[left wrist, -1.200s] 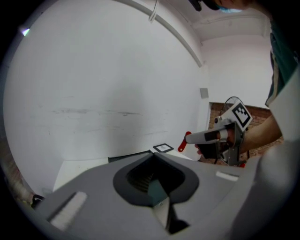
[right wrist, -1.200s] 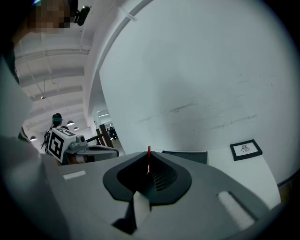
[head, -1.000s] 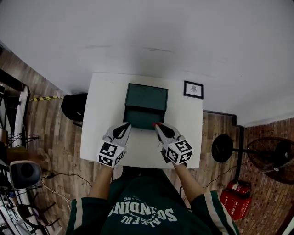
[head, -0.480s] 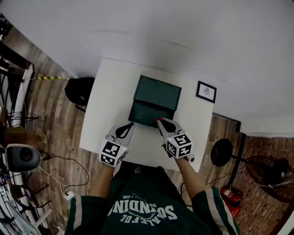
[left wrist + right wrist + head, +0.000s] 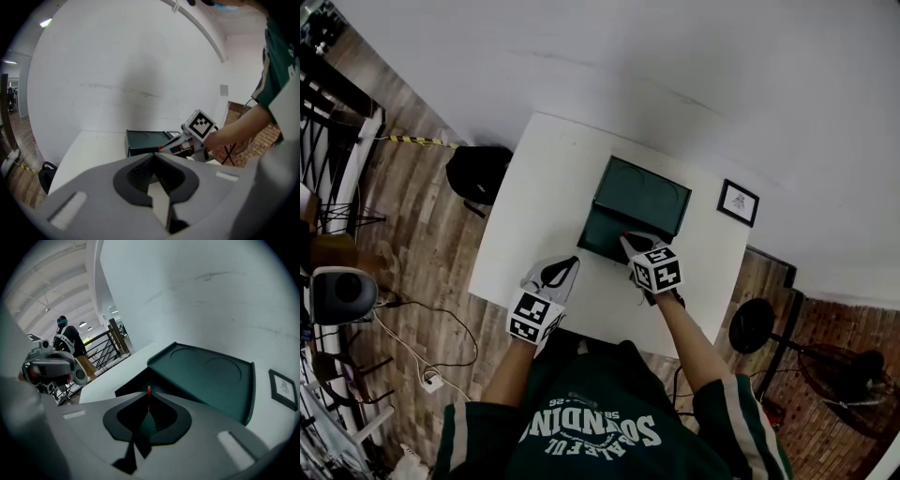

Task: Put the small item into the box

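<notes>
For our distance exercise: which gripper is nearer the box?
Right. The right gripper is at the front edge of the box; the left gripper is apart, to its left.

Holds a gripper in each hand, bare forearms reaching forward from green sleeves. Carries the left gripper (image 5: 569, 263) low and nearer the body, marker cube facing up, fingers pressed together with nothing between. Reaches farther forward with the right gripper (image 5: 625, 237), right forearm (image 5: 689, 342) stretched out, fingers pinched at their tips on a thin small red item (image 5: 149, 391). Grippers well apart, both pointing roughly the same way.
</notes>
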Tool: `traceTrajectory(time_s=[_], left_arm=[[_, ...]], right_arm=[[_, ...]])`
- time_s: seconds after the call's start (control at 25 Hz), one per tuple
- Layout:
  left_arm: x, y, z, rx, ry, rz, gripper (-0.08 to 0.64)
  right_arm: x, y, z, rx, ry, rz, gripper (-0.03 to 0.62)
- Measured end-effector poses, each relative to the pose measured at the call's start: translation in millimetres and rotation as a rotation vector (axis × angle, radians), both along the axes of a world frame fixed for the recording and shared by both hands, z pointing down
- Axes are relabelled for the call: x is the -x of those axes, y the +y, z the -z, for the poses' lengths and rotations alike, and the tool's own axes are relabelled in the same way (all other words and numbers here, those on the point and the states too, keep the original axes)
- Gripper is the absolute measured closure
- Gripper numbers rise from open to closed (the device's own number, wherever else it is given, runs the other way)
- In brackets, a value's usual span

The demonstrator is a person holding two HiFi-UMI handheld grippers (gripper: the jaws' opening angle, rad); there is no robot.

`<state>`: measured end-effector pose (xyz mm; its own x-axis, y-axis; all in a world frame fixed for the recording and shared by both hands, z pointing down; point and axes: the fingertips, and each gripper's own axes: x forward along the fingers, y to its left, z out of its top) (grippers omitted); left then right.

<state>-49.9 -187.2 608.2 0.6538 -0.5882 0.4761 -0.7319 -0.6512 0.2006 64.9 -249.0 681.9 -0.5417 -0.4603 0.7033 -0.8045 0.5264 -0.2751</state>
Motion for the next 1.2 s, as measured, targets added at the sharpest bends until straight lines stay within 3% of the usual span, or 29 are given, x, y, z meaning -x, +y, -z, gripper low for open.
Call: traceTrajectory(time_s=[0.44, 1.04, 1.2], left_arm=[[25.5, 9.1, -6.6, 0.022, -0.009, 0.045, 0.509], [30.7, 16.0, -3.7, 0.023, -0.022, 0.031, 0.509], [30.6, 18.2, -3.0, 0.013, -0.032, 0.024, 0.509]], right_arm=[[10.1, -0.6, -47.9, 0.162, 0.115, 0.074, 0.577], [15.2, -4.0, -72.5, 0.205, 0.156, 0.091, 0.566], [11.9, -6.2, -65.8, 0.192, 0.117, 0.064, 0.546]])
